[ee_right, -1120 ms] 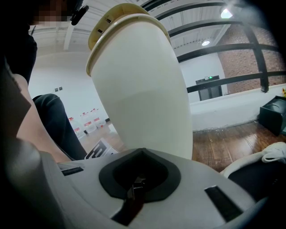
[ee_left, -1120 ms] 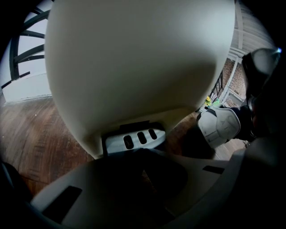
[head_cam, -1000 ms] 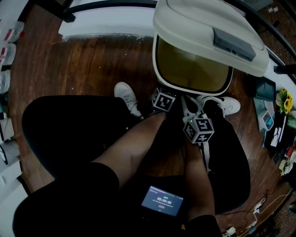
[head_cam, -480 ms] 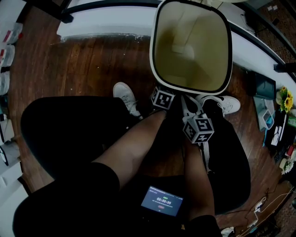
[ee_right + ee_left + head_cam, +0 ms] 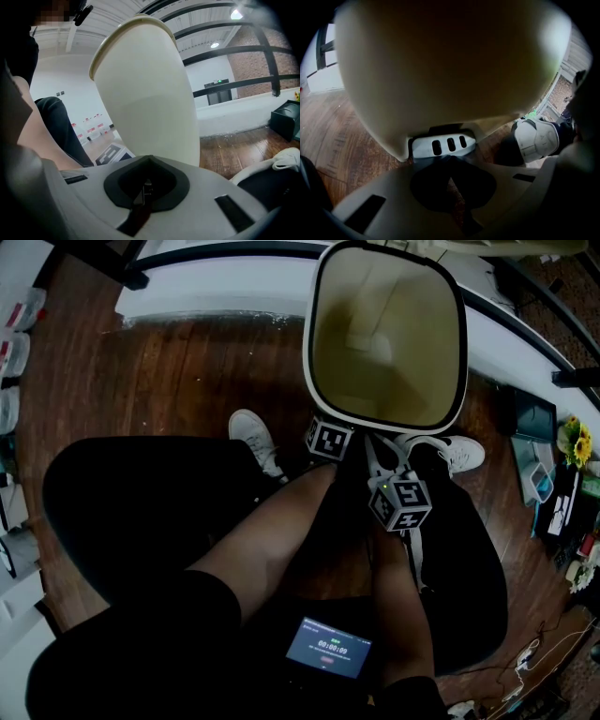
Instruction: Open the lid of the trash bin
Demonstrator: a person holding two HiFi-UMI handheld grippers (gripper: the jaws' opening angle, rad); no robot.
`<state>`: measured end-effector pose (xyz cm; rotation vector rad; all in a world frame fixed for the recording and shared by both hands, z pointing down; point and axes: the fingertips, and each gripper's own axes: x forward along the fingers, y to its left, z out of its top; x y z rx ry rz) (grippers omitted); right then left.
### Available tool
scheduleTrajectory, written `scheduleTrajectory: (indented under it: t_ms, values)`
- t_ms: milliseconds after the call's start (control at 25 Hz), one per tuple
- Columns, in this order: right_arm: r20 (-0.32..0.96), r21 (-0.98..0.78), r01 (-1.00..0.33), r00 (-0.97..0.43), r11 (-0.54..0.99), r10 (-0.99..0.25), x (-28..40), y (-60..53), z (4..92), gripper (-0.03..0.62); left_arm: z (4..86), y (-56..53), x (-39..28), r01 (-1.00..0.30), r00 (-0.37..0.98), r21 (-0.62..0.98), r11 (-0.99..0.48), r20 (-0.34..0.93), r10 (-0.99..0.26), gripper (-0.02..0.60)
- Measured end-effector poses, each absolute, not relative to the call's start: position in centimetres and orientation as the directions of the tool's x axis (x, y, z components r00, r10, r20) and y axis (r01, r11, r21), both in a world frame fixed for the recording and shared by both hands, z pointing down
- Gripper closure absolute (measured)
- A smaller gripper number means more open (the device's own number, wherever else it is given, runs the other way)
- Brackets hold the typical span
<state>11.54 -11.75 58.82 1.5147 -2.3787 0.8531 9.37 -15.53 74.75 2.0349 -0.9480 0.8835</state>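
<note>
since a second ago the lid (image 5: 478, 247) has swung from half covering the mouth to standing back behind it, so only a pale strip of it shows at the head view's top edge. the trash bin (image 5: 309, 352) now gapes open, its hollow, yellowish inside bare down to the bottom. it stands on the wooden floor (image 5: 187, 362) straight ahead of the person, between the two white shoes (image 5: 253, 435). at the foot of its near wall sits the pedal (image 5: 443, 145), a light tab with three slots. the left gripper (image 5: 451, 164) has its jaws together, holding nothing between them, with the tips right at the pedal's near edge and seemingly bearing on it. so this gripper is the nearer one, and the lid likely stays up only while that pressure holds. the right gripper (image 5: 145, 185) is likewise closed and empty. it points up along the bin's outer wall and lies just beside it, not touching it.
</note>
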Motion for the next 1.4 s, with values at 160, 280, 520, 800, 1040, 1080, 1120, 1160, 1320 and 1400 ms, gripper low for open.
scheduleTrajectory:
  t_ms: [160, 280, 520, 800, 1040, 1080, 1120, 1160, 1320, 1400]
  values:
    - [0.453, -0.362, -0.877, -0.462, 0.316, -0.762, 11.4, -11.8, 58.8, 0.571, 75.0, -14.8, 9.5, -0.820, 0.520, 0.368, -0.438, 0.799, -0.302, 0.549]
    - [0.458, -0.357, -0.878, -0.462, 0.319, -0.760, 11.4, -11.8, 58.9, 0.571, 75.0, -14.7, 9.6, -0.817, 0.530, 0.385, -0.429, 0.796, -0.293, 0.549]
    - [0.467, -0.349, -0.882, -0.458, 0.318, -0.756, 11.6, -11.7, 59.0, 0.571, 74.9, -14.8, 9.5, -0.816, 0.532, 0.387, -0.429, 0.794, -0.295, 0.549]
    - [0.476, -0.350, -0.881, -0.459, 0.318, -0.750, 11.5, -11.3, 59.0, 0.571, 74.7, -14.5, 9.8, -0.810, 0.541, 0.405, -0.425, 0.795, -0.273, 0.548]
    - [0.478, -0.348, -0.881, -0.461, 0.320, -0.748, 11.2, -11.3, 59.0, 0.571, 74.7, -14.4, 9.5, -0.810, 0.532, 0.390, -0.439, 0.803, -0.267, 0.548]
    - [0.478, -0.350, -0.881, -0.460, 0.318, -0.748, 11.2, -11.3, 59.1, 0.571, 74.6, -14.4, 9.4, -0.808, 0.534, 0.390, -0.441, 0.801, -0.270, 0.548]
    - [0.479, -0.351, -0.881, -0.460, 0.317, -0.748, 11.2, -11.3, 59.1, 0.571, 74.5, -14.5, 9.5, -0.804, 0.542, 0.397, -0.443, 0.796, -0.270, 0.548]
    - [0.480, -0.353, -0.881, -0.459, 0.314, -0.748, 11.2, -11.3, 59.2, 0.571, 74.4, -14.4, 9.6, -0.797, 0.552, 0.406, -0.448, 0.789, -0.268, 0.548]
    - [0.491, -0.362, -0.882, -0.456, 0.302, -0.743, 11.3, -10.8, 59.5, 0.571, 74.1, -14.5, 9.5, -0.783, 0.561, 0.393, -0.482, 0.780, -0.276, 0.548]
    - [0.489, -0.362, -0.881, -0.458, 0.305, -0.743, 11.1, -10.8, 59.4, 0.571, 73.8, -14.4, 9.4, -0.782, 0.560, 0.383, -0.491, 0.778, -0.284, 0.548]
